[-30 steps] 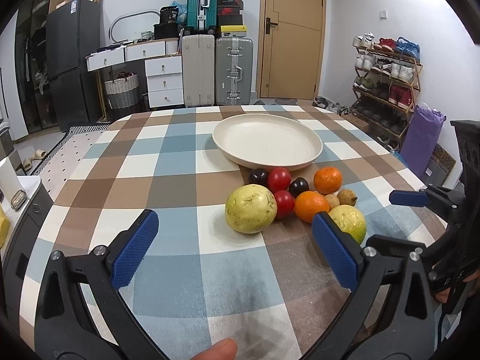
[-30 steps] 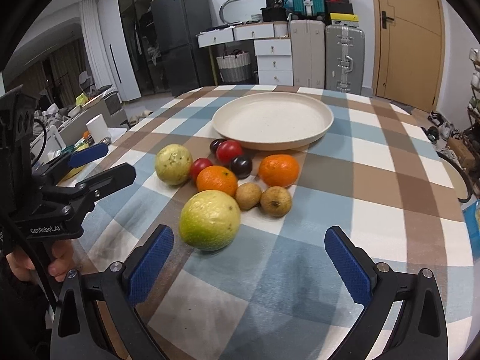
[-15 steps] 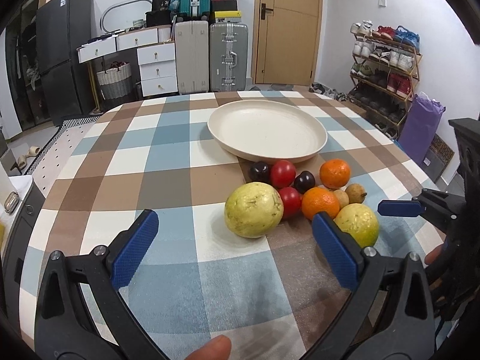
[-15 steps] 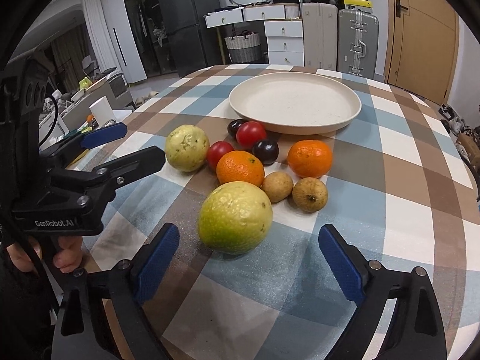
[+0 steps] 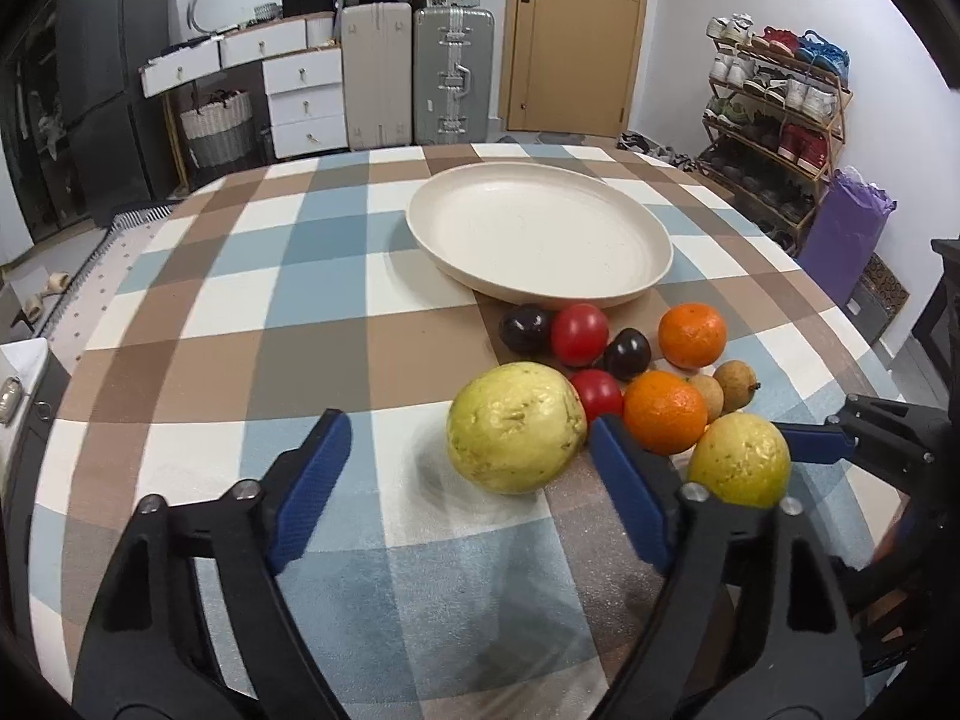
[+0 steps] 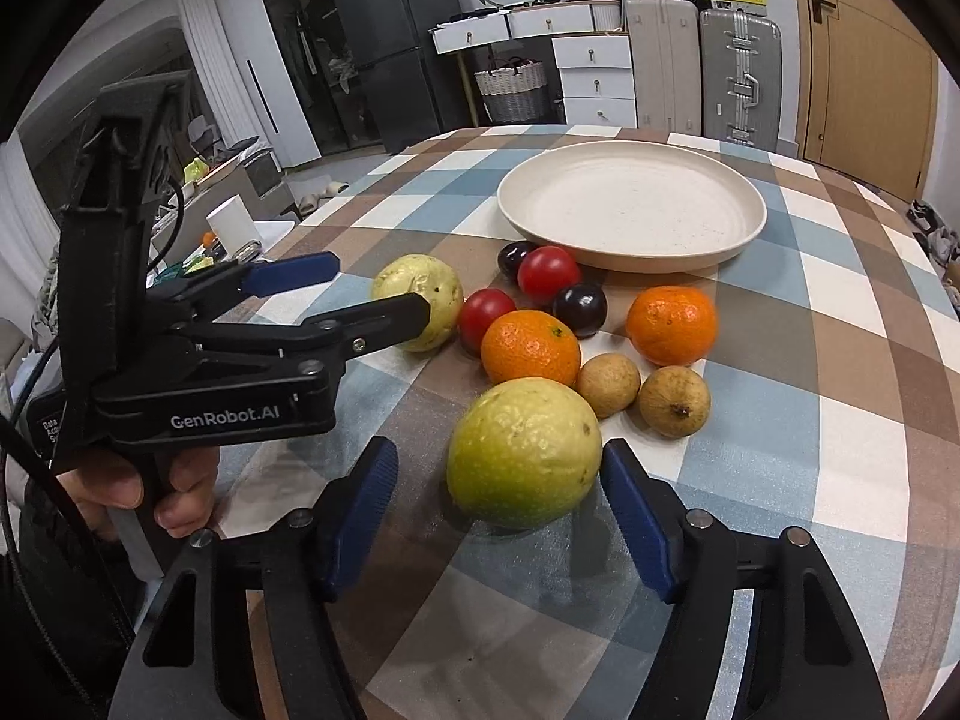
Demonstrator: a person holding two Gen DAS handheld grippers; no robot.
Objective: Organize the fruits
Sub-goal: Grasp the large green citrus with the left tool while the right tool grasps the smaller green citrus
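Two yellow-green guavas, each between a pair of blue pads, one per view. Seen from the left wrist: left gripper (image 5: 462,468) with jaws spread and closing, the left guava (image 5: 516,427) between them, nearer the right pad and maybe touching it, clear of the left pad. Further right in that view, only a sliver of the right gripper (image 5: 816,444), one blue finger behind the right guava (image 5: 739,459), its other finger hidden, so no reading of its jaws from there. Seen from the right wrist: at far left a hand (image 6: 138,480) on the grip of the left gripper (image 6: 354,294), its near finger across part of the left guava (image 6: 429,294); then the right gripper (image 6: 501,510), jaws spread and closing, the right guava (image 6: 523,450) between them with a clear gap at the left pad and almost none at the right. Only here, both brown fruits (image 6: 673,400) in full; from the left wrist, half hidden behind an orange (image 5: 665,413). Tomatoes (image 6: 547,267), dark plums (image 6: 579,309) and a second orange (image 6: 672,324) clustered just before the empty cream plate (image 6: 744,240), near the table's (image 6: 840,390) middle. Far table edge cut off behind the plate; near edge hidden under the gripper bodies.
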